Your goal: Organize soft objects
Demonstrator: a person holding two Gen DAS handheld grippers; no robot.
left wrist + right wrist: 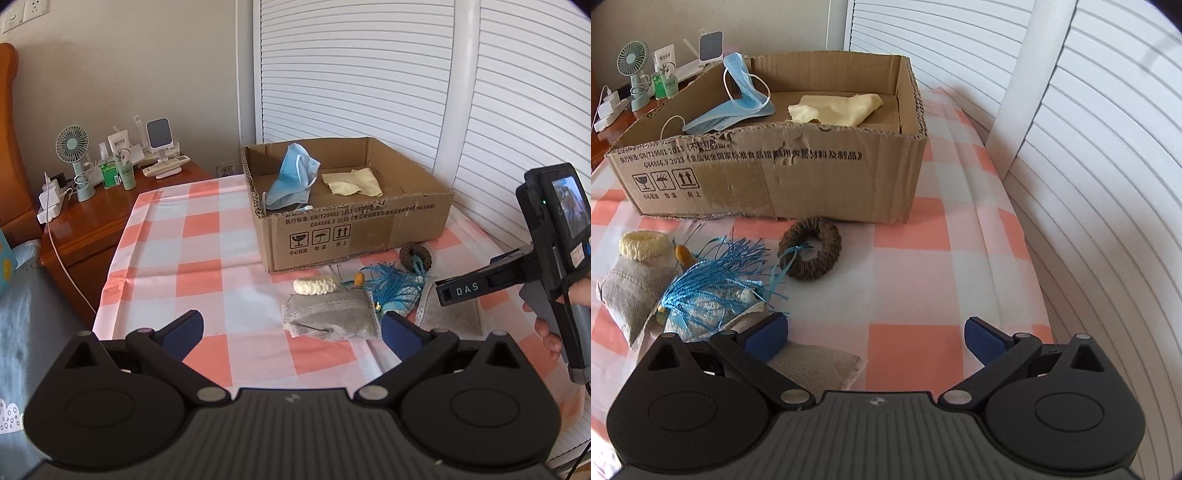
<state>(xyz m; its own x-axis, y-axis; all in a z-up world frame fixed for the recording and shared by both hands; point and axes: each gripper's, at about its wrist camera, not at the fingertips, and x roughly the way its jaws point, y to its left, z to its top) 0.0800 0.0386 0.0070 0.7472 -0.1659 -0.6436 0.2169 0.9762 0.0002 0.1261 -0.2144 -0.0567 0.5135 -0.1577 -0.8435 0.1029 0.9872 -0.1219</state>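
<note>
Left wrist view: left gripper (291,330) spread wide at frame bottom, grey pouch (330,315) between its tips. Right gripper (875,338) also apart — empty. Cardboard box (798,177) at upper centre holds blue mask (738,107) and yellow cloth (833,109).

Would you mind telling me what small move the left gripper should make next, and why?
Probably ease the left gripper forward and down over the grey pouch. Its jaws are open and empty, the pouch lies just ahead on the checked cloth, and the cardboard box already holds the blue masks and a yellow cloth.
</note>
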